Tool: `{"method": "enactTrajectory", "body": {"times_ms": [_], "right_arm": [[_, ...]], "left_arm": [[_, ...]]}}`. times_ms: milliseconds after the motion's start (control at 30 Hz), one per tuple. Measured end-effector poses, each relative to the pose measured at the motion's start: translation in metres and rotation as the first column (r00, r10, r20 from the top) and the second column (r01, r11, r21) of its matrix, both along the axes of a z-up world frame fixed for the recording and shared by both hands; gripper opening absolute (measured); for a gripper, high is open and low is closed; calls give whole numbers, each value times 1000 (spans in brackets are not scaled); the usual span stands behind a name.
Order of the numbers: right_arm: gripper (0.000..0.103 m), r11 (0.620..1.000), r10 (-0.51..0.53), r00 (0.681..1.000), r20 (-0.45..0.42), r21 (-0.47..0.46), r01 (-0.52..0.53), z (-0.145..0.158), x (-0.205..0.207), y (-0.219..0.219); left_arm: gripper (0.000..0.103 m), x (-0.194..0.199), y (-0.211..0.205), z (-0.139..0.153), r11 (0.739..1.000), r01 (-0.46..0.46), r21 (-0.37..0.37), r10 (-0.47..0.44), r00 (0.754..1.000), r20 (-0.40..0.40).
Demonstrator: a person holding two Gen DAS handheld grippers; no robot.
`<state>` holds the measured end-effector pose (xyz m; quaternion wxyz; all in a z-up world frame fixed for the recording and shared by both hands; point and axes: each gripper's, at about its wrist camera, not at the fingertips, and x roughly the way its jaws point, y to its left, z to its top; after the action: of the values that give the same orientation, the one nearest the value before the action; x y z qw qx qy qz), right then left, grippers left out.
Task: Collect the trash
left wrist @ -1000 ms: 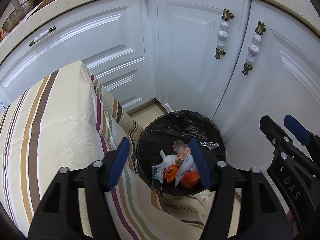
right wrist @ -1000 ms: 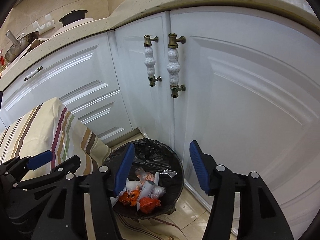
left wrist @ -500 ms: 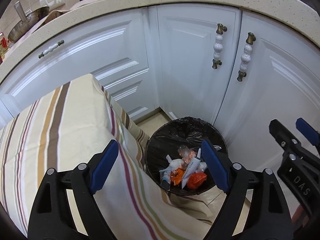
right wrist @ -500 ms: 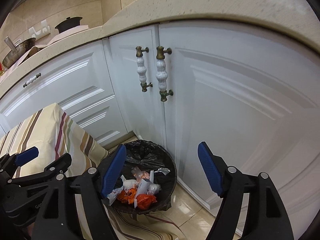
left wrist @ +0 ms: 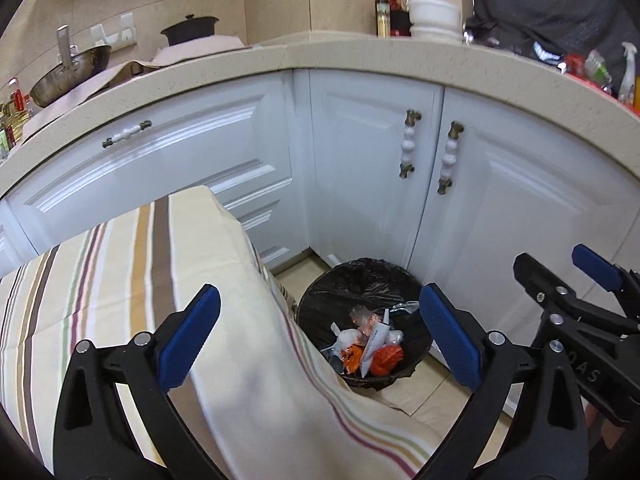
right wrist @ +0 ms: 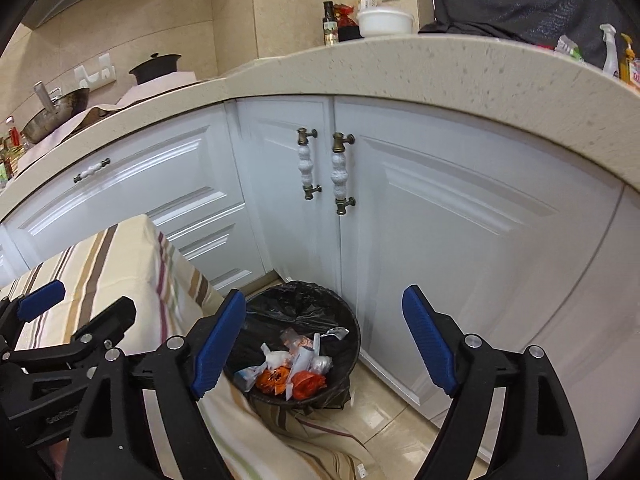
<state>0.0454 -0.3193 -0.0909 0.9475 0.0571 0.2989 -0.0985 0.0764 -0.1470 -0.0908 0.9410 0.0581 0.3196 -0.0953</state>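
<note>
Trash point(left wrist: 366, 344) sits in the black-lined bin point(left wrist: 362, 276) on the floor, tucked against the white cabinet doors point(left wrist: 372, 184) and just beside the hanging edge of the striped tablecloth point(left wrist: 132, 280); that is where the task's things are, and both of your claws hang above it, pointing down and forward at it. Your left gripper point(left wrist: 320, 336) has its jaws opening, blue pads spread wide, with nothing between them but the view of cloth and bin below. Your right gripper point(right wrist: 324, 340) is likewise opening and carries nothing. The relation to mind is this: from the left claw the bin lies ahead, below and a little toward the right pad, with the tablecloth under the left pad; from the right claw the bin lies ahead and below, nearer the left pad, with bare cabinet door behind the right one. So the bin sits between your two hands, roughly centred, and neither arm is clearly the nearer. The wrappers inside, orange, white and clear, lie in a loose heap with no single long axis to line up on. No further loose trash shows in either view, so I judge the next piece lies out of frame, and you will have to turn away from the bin to find it.
</note>
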Motion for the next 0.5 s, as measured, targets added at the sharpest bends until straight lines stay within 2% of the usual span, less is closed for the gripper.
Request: {"method": "enactTrajectory", "body": {"times_ms": [200, 500], "right_arm": [[81, 1000, 1, 1000, 23, 4, -1, 14, -25, 18], [82, 999, 6, 996, 92, -45, -2, 51, -65, 39]], "left_arm": [[98, -29, 18, 18, 1000, -10, 27, 8, 999, 39], [98, -63, 52, 53, 999, -36, -25, 38, 996, 79]]}}
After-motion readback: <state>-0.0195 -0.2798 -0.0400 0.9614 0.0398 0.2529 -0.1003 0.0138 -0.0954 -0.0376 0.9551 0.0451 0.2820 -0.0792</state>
